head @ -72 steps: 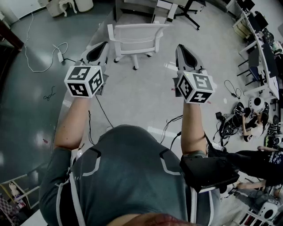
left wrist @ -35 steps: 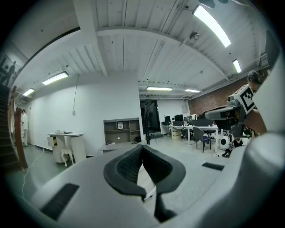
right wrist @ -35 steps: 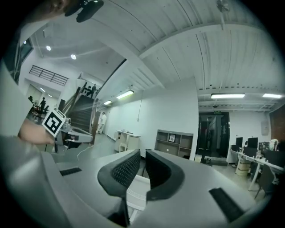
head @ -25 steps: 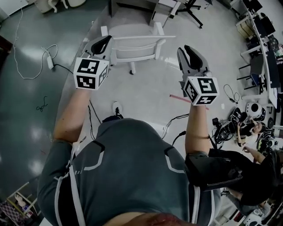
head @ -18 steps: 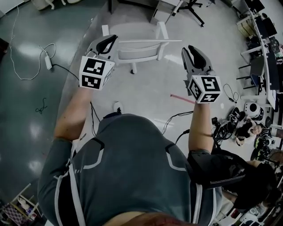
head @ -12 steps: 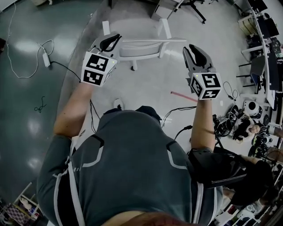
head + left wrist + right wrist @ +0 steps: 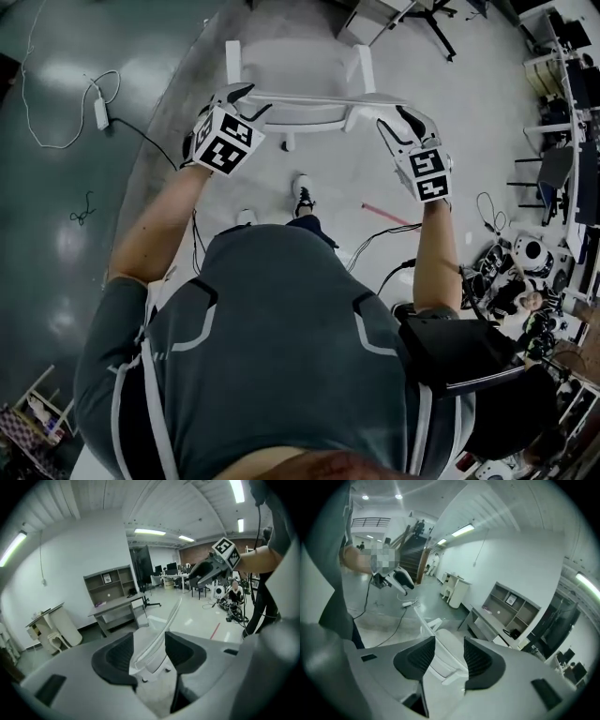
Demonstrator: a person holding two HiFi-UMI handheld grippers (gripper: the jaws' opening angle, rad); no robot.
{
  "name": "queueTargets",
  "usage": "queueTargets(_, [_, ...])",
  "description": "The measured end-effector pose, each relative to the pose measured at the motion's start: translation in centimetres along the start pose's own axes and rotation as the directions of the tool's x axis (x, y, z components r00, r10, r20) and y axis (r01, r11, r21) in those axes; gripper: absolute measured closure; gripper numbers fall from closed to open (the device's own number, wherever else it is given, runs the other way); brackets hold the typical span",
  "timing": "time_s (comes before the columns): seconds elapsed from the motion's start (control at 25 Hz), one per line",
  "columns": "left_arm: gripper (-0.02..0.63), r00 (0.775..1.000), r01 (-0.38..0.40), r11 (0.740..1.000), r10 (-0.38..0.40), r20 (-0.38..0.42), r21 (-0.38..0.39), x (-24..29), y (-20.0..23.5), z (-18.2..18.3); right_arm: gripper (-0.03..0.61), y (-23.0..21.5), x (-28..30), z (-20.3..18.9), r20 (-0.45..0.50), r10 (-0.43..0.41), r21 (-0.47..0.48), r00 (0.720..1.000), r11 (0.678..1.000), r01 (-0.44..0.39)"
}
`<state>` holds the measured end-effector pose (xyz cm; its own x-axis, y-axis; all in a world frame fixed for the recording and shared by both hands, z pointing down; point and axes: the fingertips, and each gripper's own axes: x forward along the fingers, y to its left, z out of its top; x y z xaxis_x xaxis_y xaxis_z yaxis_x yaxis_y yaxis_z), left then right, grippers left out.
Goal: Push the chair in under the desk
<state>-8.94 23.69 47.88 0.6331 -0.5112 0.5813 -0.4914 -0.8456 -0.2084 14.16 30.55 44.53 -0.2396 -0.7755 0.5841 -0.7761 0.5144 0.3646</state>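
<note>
1. Since 0.5 s ago, the left gripper and right gripper have closed the last gap to the chair. Both now sit at the top rail of its backrest, one near each end. One shoe has stepped forward towards the chair base.
2. Left gripper: released, jaws apart. The thin edge of the backrest stands between the ribbed black pads, with a gap showing on either side.
3. Right gripper: also released, jaws apart. The backrest and seat show between them, with no clamping seen.
4. Chair: white moulded plastic, with a curved slim backrest, two armrests and a castor base. It stands on a glossy pale floor.
5. Desk: grey, flat-topped and open underneath, with a grey shelf unit against the wall behind it. The chair stands short of the desk and apart from it, and is not yet under it.
6. Surroundings: a power strip with a white cable lies to the left. A red strip lies on the floor to the right. Tangled cables and gear sit further right.
</note>
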Motion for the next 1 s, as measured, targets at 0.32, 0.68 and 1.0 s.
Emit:
queueTargets(0.32, [0.385, 0.978, 0.043, 0.982, -0.004, -0.210, 0.182, 6.4, -0.7, -2.2, 0.348, -2.2, 7.0, -4.6, -0.123, 0.146, -0.202, 0.982, 0.965, -0.169])
queueTargets(0.68, [0.385, 0.936, 0.094, 0.950, 0.017, -0.351, 0.297, 11.2, -1.3, -4.6, 0.351, -1.2, 12.0, -9.2, -0.263, 0.293, -0.397, 0.919, 0.836, -0.380])
queueTargets(1.0, [0.434, 0.909, 0.140, 0.922, 0.025, -0.417, 0.361, 13.6, -2.4, -5.9, 0.425, -1.5, 14.2, -12.2, -0.326, 0.289, -0.484, 0.900, 0.767, -0.422])
